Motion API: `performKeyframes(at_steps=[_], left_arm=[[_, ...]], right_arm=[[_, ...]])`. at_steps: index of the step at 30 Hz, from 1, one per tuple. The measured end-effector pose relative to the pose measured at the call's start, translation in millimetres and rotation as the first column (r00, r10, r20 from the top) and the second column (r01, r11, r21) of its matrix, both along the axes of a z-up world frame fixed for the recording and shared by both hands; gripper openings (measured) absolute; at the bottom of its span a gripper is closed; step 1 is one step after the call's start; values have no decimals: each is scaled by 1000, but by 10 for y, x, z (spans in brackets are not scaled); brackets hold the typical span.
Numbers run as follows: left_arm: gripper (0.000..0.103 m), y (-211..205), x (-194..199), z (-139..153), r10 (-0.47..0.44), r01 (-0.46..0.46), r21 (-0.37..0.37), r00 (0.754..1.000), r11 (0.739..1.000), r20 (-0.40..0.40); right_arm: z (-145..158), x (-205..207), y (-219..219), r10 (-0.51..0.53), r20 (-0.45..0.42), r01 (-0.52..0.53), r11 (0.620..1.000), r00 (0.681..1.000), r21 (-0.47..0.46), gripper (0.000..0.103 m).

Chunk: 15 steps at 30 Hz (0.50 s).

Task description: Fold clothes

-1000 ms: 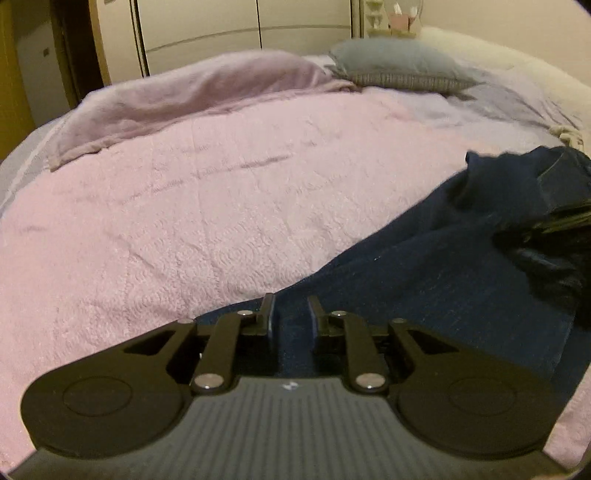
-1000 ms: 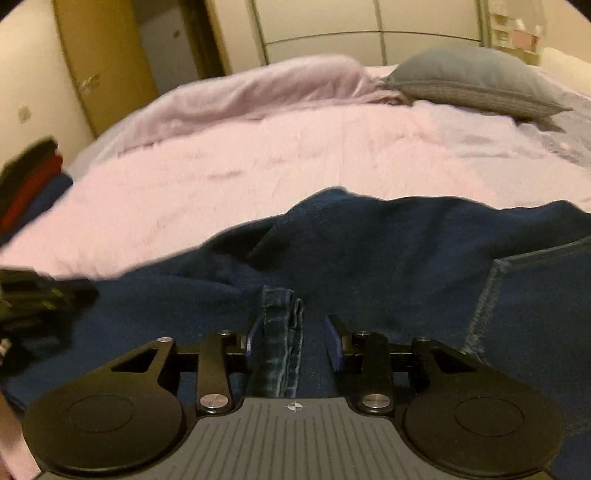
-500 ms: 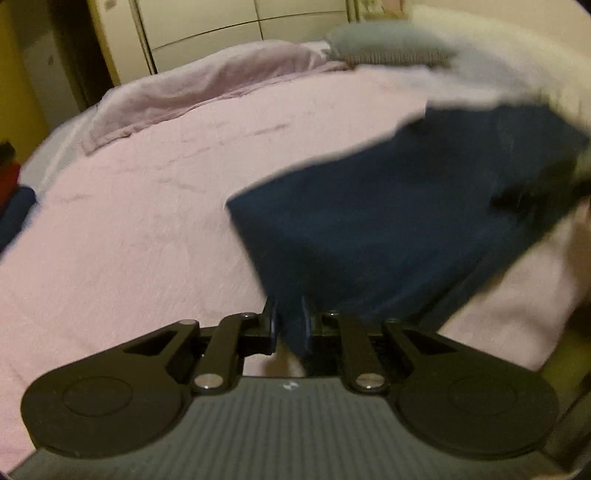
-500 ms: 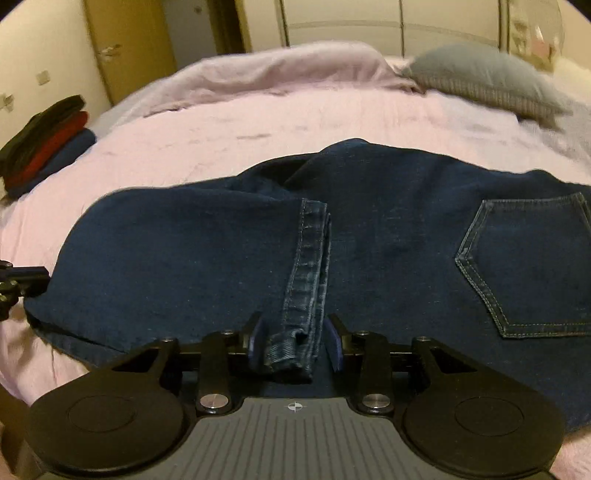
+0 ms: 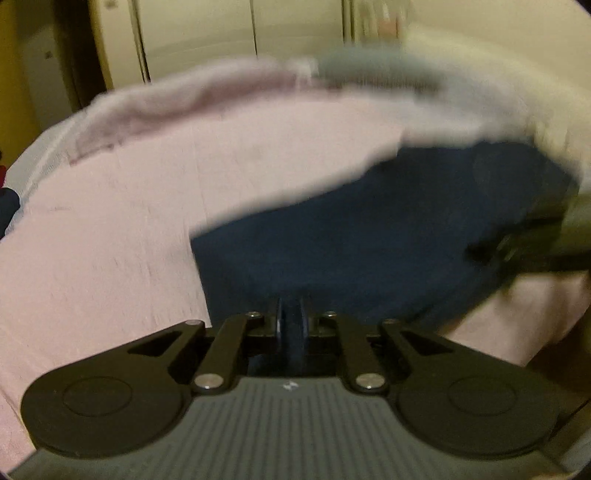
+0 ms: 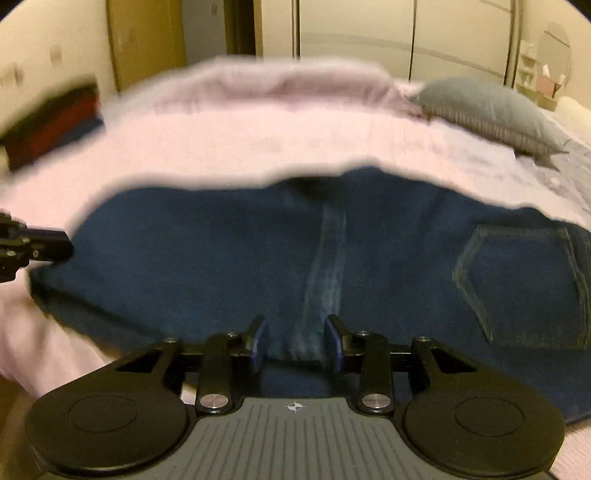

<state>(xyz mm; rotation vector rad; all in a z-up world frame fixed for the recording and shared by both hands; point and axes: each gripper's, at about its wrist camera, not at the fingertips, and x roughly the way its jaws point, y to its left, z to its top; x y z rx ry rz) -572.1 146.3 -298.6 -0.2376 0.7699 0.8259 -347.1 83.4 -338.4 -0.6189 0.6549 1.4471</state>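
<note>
Dark blue jeans (image 6: 207,258) lie spread across the pink bedspread (image 6: 229,147), a back pocket (image 6: 524,288) showing at the right. My right gripper (image 6: 295,339) is shut on a thick, paler seam fold of the denim at the near edge. In the left wrist view the jeans (image 5: 369,229) reach off to the right, and my left gripper (image 5: 291,321) is shut on their near corner, the cloth pinched tight between narrow jaws. Each gripper shows in the other's view: the left one (image 6: 33,247) at the far left, the right one (image 5: 517,251) at the far right. Both views are blurred.
A grey pillow (image 6: 487,110) and a bunched lilac blanket (image 6: 273,85) lie at the far side of the bed. A stack of folded red and dark clothes (image 6: 51,122) sits at the far left. Wardrobe doors (image 6: 369,29) stand behind. The bed's near edge drops off at the lower left.
The left jaws closed on the jeans' corner. Both grippers drew the jeans sideways and toward the bed's near edge, so the bunched denim now lies spread flatter with its pocket showing.
</note>
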Motion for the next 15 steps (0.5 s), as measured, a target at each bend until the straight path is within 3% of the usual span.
performKeyframes(at_steps=[2,6,12,15], left_arm=[[11,34,41,-143,-5,4,-22,999,1000,-32],[11,145,16,52,20,-20,-5,1000,1000,-13],[11,432,102,275,33,-34,48,999,998,33],[11,640,280,185,14,-15,62,1000,998,18]], right_arm=[[-67,72,24,-7,-43,7,1000,999,-7,36],[29,139,64,2,-66,-4,1000,998,-23,36],[231,190,184,-36,-22,38,993,999,115,36],[208,216,405,-49,-10,50,985,999,166,35]])
